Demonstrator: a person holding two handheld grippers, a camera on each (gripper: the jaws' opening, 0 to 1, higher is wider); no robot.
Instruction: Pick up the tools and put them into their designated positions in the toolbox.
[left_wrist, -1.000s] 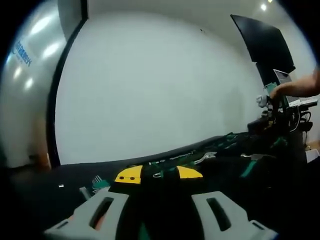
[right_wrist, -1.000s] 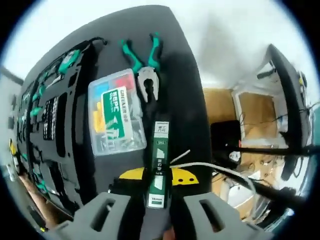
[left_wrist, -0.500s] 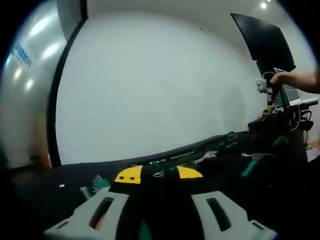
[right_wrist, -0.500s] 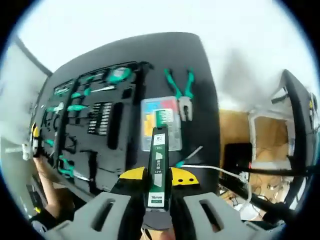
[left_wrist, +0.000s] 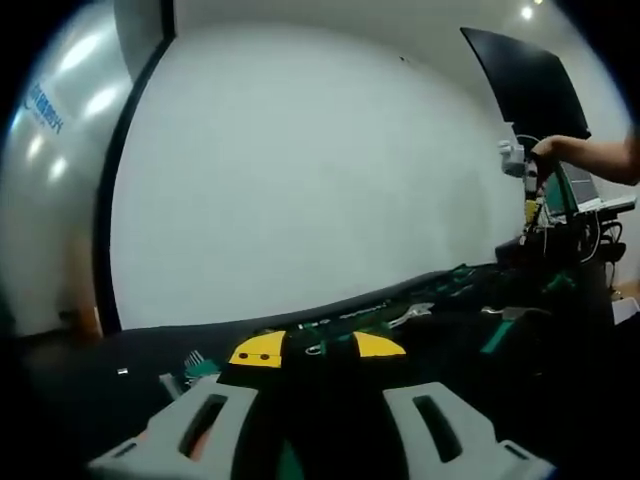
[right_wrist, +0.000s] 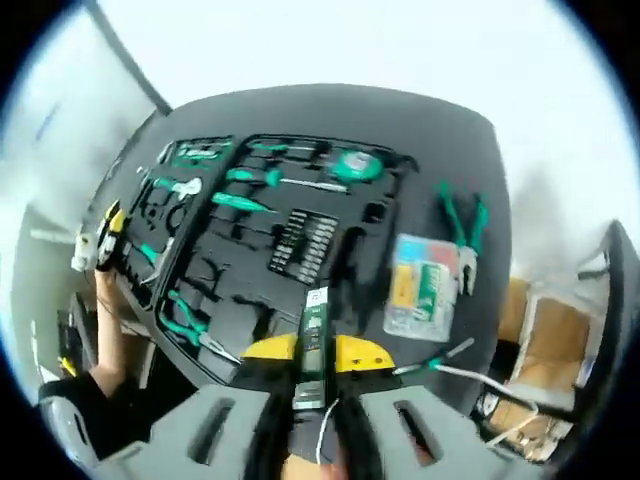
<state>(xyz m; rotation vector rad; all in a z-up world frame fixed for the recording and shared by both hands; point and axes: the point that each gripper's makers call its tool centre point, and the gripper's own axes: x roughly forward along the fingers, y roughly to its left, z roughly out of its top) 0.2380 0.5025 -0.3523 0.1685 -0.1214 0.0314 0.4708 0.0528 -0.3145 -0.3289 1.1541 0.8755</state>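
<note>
The right gripper (right_wrist: 305, 425) hung high above the black table (right_wrist: 455, 160), its jaws clamped on a slim green tool pack (right_wrist: 312, 350) marked with white labels. Below lay the open toolbox (right_wrist: 250, 250), its foam tray holding green-handled screwdrivers (right_wrist: 240, 200) and a row of sockets (right_wrist: 300, 240). Beside it sat a clear parts box (right_wrist: 420, 285) and green-handled pliers (right_wrist: 462, 235). The left gripper (left_wrist: 310, 420) rested low near the table, jaws apart, apparently holding nothing. A person's hand (left_wrist: 560, 150) showed at far right.
</note>
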